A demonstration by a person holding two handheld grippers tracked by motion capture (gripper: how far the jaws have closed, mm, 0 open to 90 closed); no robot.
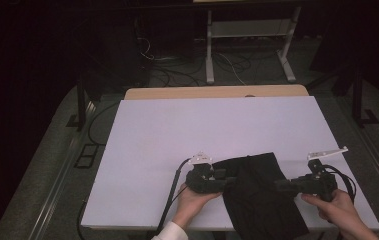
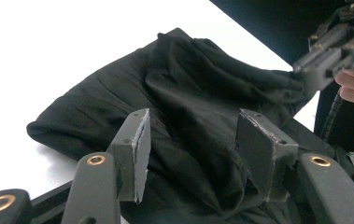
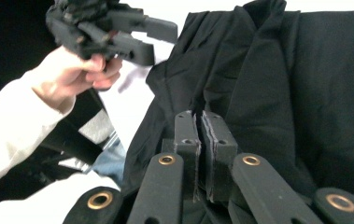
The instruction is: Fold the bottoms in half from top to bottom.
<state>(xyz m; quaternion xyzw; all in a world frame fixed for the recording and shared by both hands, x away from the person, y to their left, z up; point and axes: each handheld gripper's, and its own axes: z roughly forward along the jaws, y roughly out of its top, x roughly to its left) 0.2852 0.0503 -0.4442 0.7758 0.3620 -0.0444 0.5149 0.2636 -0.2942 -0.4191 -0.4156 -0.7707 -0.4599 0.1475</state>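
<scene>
A black cloth (image 1: 257,200) lies crumpled on the near right part of the white table top (image 1: 177,130), and its lower end hangs over the front edge. My left gripper (image 1: 229,179) is at the cloth's left edge. In the left gripper view it (image 2: 193,121) stands open, with folds of the cloth (image 2: 188,74) bunched between and below its jaws. My right gripper (image 1: 279,185) is at the cloth's right side. In the right gripper view it (image 3: 201,114) is shut on a raised fold of the cloth (image 3: 324,70). A person's hands hold both grippers.
The white top rests on a wooden table (image 1: 217,92) whose edge shows at the back. Behind it, cables (image 1: 177,70) and a white desk frame (image 1: 249,45) are on the dark floor. The white surface stretches left of and beyond the cloth.
</scene>
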